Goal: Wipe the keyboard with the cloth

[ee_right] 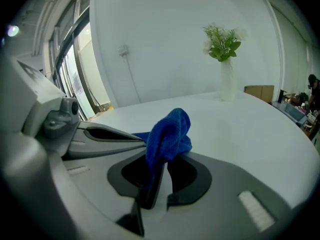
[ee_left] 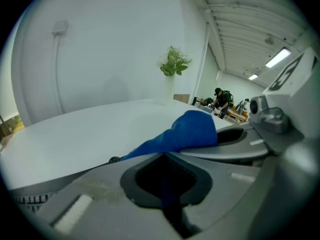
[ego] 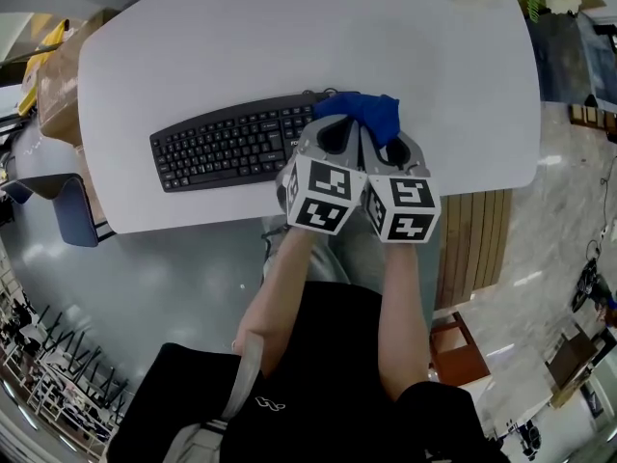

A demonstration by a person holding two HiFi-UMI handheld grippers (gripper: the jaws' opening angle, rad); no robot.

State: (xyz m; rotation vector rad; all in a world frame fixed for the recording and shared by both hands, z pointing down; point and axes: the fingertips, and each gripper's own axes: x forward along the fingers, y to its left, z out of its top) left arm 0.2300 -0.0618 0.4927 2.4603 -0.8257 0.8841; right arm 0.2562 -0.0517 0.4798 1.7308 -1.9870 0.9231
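**Both claws pinching the cloth at the keyboard's right end**

In the head view, the person is holding the left claw (ego: 333, 135) and the right claw (ego: 393, 148) side by side, almost touching, over the near part of the white desk (ego: 193, 37). The blue cloth (ego: 366, 112) is bunching just ahead of their tips and lying over the right end of the black keyboard (ego: 227, 148), which is stretching away to the left. Gripping with two claws this close together is probably gathering the cloth into a compact pad. Working from one end is leaving the long run of keys open for a leftward sweep. Most keys are lying uncovered, so the wiping looks barely begun.

In the left gripper view, the left claw (ee_left: 164, 156) is pressing its jaws together. A thin dark-blue strip is showing in the seam, so it appears to be pinching an edge of the cloth (ee_left: 192, 129). The bulk is rising past the tips and draping onto the neighbouring claw.

In the right gripper view, the right claw (ee_right: 160, 160) is plainly clamping a fold of the cloth (ee_right: 170, 129), with the loose lump standing up above the jaws. A vase of green sprigs (ee_right: 226, 79) is standing far back on the desk, well apart from the work.
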